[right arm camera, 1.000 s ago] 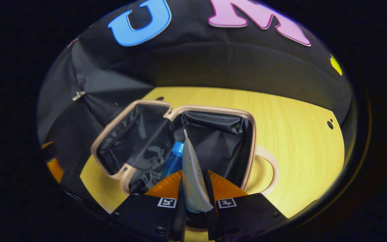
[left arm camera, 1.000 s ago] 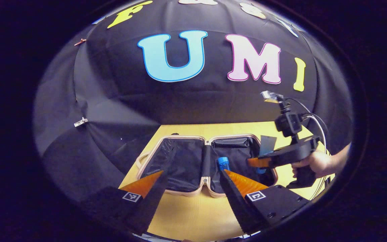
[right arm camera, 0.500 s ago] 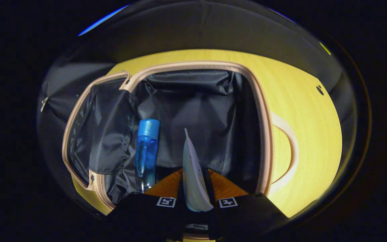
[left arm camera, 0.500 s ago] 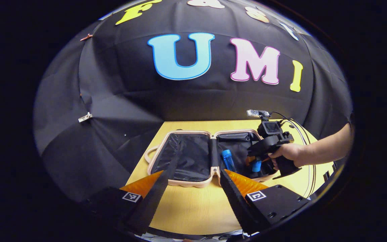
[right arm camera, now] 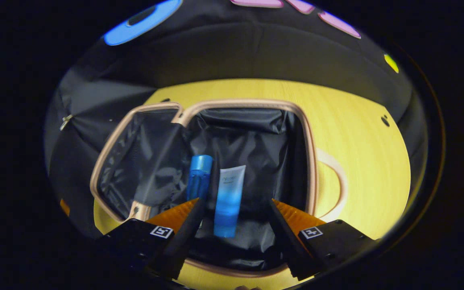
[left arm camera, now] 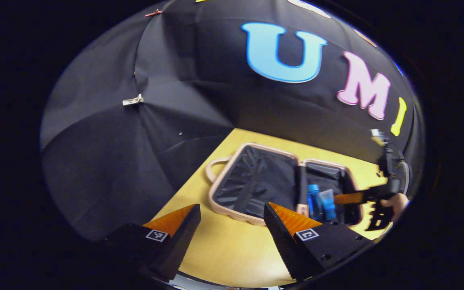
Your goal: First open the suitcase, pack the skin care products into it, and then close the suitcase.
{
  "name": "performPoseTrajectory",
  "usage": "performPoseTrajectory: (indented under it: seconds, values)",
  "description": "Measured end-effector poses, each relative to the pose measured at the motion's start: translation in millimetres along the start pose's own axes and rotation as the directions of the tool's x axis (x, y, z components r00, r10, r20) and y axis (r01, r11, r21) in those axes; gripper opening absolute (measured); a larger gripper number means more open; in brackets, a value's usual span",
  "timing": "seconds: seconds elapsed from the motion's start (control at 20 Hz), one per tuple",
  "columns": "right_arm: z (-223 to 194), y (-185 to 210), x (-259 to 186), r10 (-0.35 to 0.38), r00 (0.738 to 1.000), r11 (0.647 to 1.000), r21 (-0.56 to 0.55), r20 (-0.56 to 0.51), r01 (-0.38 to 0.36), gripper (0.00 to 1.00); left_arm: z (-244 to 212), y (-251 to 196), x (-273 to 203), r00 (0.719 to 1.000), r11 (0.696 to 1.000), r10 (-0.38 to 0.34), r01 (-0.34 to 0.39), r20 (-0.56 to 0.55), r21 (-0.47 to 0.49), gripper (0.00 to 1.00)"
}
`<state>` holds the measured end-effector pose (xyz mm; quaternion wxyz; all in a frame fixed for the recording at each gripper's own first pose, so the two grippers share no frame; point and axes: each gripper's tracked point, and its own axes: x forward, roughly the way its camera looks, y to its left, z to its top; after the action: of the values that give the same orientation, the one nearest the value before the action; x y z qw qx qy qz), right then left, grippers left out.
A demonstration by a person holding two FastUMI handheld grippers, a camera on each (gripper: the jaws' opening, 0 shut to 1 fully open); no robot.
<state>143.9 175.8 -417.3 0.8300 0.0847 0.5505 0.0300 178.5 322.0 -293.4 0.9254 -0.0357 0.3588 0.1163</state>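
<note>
A: What's nearest the cameras?

B: The left claw [left arm camera: 232, 217] is hanging with its fingers spread, gripping nothing, over the yellow wood-grain worktop [left arm camera: 232, 253]. The right claw [right arm camera: 234, 209] is also gaping wide, hovering just above the suitcase [right arm camera: 252, 106].

A: And the suitcase?

B: It's lying open flat, beige rim, crinkled black lining. A blue bottle [right arm camera: 198, 177] and a white-to-blue tube [right arm camera: 228, 201] are lying side by side in its right half.

A: Any writing?

B: The tube's print is too small to read. Black cloth [left arm camera: 115, 141] is hanging behind.
</note>
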Motion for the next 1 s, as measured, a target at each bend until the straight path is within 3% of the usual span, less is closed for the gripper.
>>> performPoseTrajectory:
  seconds: [0.1, 0.3, 0.6, 0.7, 0.9, 0.95, 1.0]
  values:
    - [-0.5, 2.9, -31.9, 0.020, 0.996, 0.998, -0.055, 0.089, -0.015, 0.98, 13.2, 22.2, 27.2, 1.000, 0.999, 0.009, -0.008, 0.014, -0.040, 0.99]
    - [-2.4, 2.8, -86.4, 0.042, 0.974, 0.999, 0.002, 0.224, -0.044, 0.98, 36.8, 45.6, 81.0, 0.998, 0.976, -0.059, 0.059, 0.006, -0.211, 0.95]
    - [2.0, -27.9, -141.3, -0.027, 0.932, 1.000, -0.005, 0.361, 0.031, 0.98, 48.2, 73.4, 167.4, 0.993, 0.933, -0.100, 0.074, -0.056, -0.351, 0.94]
    - [0.3, -28.4, -159.9, -0.035, 0.925, 0.999, -0.013, 0.378, 0.043, 0.97, 44.4, 65.8, 189.7, 0.982, 0.899, -0.168, 0.119, -0.083, -0.423, 0.94]
    - [-9.7, -27.6, -183.5, -0.050, 0.919, 0.998, -0.013, 0.390, 0.060, 0.98, 27.5, 59.3, 230.3, 0.954, 0.806, -0.243, 0.100, -0.173, -0.584, 0.90]
    - [-13.9, -27.4, -186.3, -0.054, 0.921, 0.998, -0.016, 0.385, 0.065, 0.98, 24.5, 58.1, 234.8, 0.944, 0.784, -0.271, 0.102, -0.190, -0.613, 0.94]
    - [-18.3, -29.9, -188.6, -0.061, 0.923, 0.997, -0.020, 0.381, 0.074, 0.98, 21.1, 56.8, 237.9, 0.936, 0.774, -0.289, 0.104, -0.202, -0.625, 0.82]
